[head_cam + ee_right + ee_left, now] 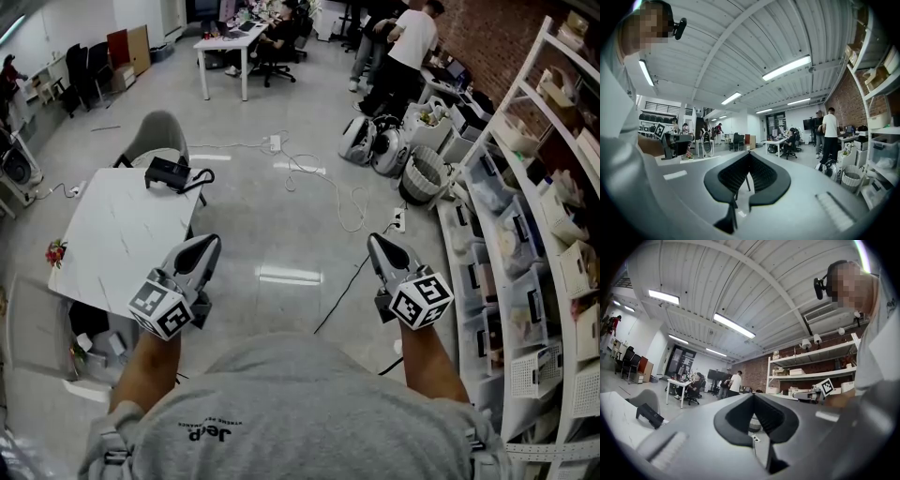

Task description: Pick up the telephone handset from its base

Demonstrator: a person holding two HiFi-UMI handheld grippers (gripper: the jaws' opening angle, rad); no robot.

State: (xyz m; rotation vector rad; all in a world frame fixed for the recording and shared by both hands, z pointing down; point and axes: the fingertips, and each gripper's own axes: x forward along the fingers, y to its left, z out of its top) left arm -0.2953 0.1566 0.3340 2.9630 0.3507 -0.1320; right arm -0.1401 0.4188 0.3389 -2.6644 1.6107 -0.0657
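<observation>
A black telephone [173, 173] with its handset on the base sits at the far edge of a white table [112, 234] to my left. In the left gripper view the telephone [649, 414] shows low at the left, well beyond the jaws. My left gripper [208, 242] hangs in the air by the table's near right corner, its jaws together and empty [753, 395]. My right gripper [377, 240] is held level over the bare floor, far from the table, also shut and empty [749, 154].
A grey chair [159, 136] stands behind the table, and a box of clutter [94, 352] sits below its near edge. Cables [337, 197] trail across the floor. White shelving [525, 234] lines the right side, with a basket [422, 173] nearby. People [408, 47] stand at the back.
</observation>
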